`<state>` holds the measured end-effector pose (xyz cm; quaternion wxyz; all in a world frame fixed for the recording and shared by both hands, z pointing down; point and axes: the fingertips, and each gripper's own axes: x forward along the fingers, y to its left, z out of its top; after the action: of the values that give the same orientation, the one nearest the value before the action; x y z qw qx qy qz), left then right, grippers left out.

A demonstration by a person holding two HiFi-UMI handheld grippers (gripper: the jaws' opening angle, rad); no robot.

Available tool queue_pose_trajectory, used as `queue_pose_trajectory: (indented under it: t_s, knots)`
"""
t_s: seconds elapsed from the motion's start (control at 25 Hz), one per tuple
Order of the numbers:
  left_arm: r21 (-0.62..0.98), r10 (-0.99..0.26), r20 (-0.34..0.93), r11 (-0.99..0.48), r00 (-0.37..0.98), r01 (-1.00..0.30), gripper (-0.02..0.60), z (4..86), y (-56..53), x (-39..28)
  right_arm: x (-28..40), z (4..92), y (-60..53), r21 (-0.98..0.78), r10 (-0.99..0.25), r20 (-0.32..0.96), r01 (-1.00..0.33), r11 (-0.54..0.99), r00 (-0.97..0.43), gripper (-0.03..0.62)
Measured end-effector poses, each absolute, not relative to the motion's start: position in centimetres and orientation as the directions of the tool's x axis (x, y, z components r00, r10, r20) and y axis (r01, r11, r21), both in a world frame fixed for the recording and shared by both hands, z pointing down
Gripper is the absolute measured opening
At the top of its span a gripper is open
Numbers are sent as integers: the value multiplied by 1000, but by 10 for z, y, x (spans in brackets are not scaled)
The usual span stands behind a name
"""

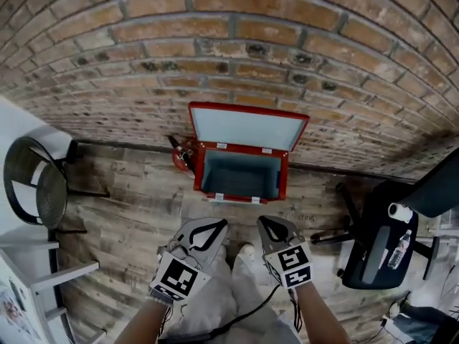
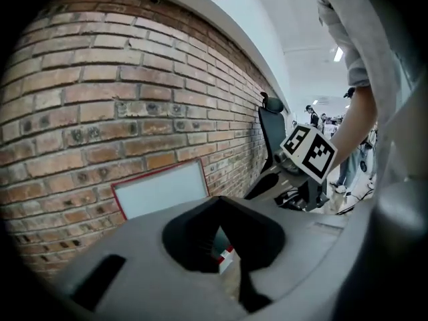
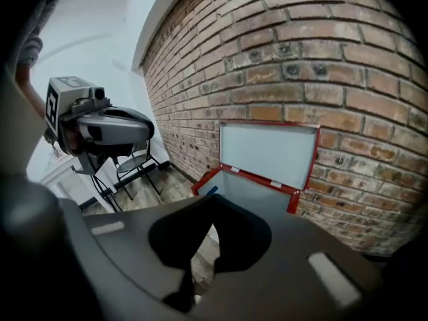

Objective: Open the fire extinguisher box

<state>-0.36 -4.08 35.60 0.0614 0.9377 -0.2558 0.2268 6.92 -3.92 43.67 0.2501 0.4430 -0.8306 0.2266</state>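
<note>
Red sheet metal frames the fire extinguisher box (image 1: 240, 176), which is seen straight ahead of both pairs of jaws and well apart from them, with its cavity exposed. Its lid (image 1: 247, 127) is raised beyond the cavity, on the side far from the jaws, and appears to be propped against the brick wall (image 1: 237, 41). The left gripper (image 1: 219, 225) is held with its jaws brought together on nothing; the right gripper (image 1: 262, 221) is likewise closed and empty. Both are held side by side, short of the box's near edge. The opening is judged to be done, so restraint is what is called for: the jaws should be held back from the lid so that it is not nudged forward and dropped. Should the lid prove unsteady, its top edge could be pressed toward the wall with closed tips.
</note>
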Motion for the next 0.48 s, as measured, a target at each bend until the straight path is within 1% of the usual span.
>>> queue_pose_trajectory:
  t_s: [0.2,0.48]
  knots:
    - [-49,-493,422,-850,761,-524,-2,299,-49,-7,83,370,-46,-108,-688,564,-867,486,-456,5]
    - [-106,-535,391,-834,749,-541,-2,242,-48,-16,96,293,-49,-23,-780,485,-897,441,-396,5]
